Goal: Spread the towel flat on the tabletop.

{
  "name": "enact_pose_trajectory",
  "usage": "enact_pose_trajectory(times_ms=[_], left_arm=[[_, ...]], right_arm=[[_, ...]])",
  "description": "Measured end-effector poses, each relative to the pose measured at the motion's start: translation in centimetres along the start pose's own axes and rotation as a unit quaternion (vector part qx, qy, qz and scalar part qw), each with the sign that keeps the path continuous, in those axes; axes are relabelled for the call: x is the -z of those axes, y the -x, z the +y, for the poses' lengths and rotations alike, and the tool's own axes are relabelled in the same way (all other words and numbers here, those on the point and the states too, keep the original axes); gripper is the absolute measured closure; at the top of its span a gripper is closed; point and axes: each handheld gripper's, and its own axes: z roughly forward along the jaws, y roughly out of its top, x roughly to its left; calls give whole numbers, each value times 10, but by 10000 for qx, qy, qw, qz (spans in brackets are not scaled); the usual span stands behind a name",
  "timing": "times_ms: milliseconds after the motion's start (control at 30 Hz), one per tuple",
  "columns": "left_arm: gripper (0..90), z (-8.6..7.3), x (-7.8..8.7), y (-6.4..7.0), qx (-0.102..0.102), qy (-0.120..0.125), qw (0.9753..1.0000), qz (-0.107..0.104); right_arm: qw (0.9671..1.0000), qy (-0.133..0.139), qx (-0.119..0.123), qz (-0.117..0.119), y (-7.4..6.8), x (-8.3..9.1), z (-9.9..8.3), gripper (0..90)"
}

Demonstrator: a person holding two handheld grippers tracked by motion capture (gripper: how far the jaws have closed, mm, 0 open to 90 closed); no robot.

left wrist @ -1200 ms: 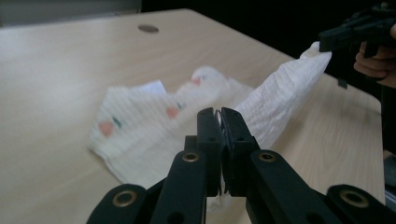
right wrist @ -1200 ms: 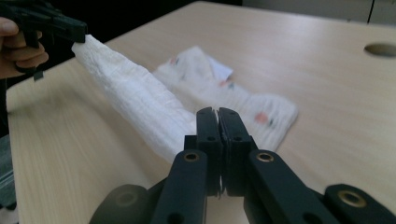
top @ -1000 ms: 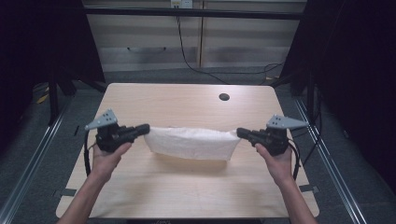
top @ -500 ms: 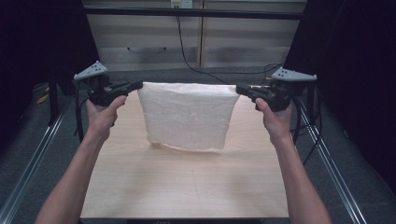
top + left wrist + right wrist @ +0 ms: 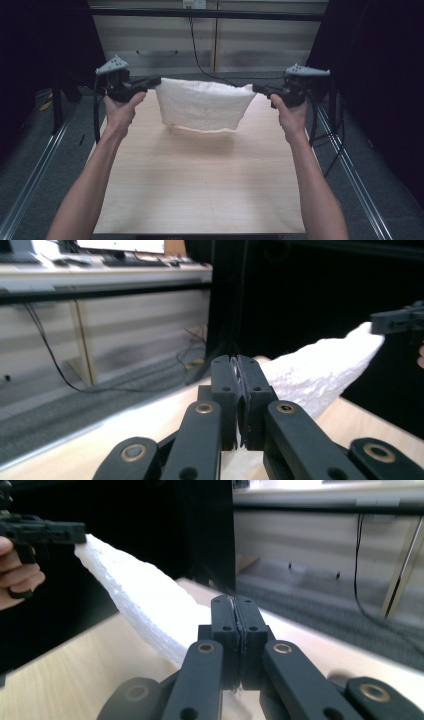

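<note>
Now the white towel (image 5: 202,105) hangs folded, pinched between left gripper (image 5: 156,80) and right gripper (image 5: 256,88).

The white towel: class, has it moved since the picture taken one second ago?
Yes. The towel has risen off the table and moved toward the far edge, and hangs between the left gripper and right gripper.

A plain white towel (image 5: 202,104), black claws with grey top plates, a pale wood-grain table (image 5: 200,180)

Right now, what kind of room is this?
Probably a lab or workshop: a bare wooden table on a metal frame, loose cables along the wall, and a desk with a keyboard behind.
</note>
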Motion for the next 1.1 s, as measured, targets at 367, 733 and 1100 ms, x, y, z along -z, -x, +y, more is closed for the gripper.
enact_pose_trajectory(times_ms=[367,733,1100], left_arm=[[874,-96,10,29,16,-567,9979,-318],[868,-171,40,54,114,-1192,9909,-612],[857,-215,41,79,-28,-1978,9760,-911]], right_arm=[[9985,-428,-291,190,-6,14,-98,886],[9909,-1217,-274,503,-43,33,-170,869],[9815,-1777,-426,570,-58,42,-204,809]])
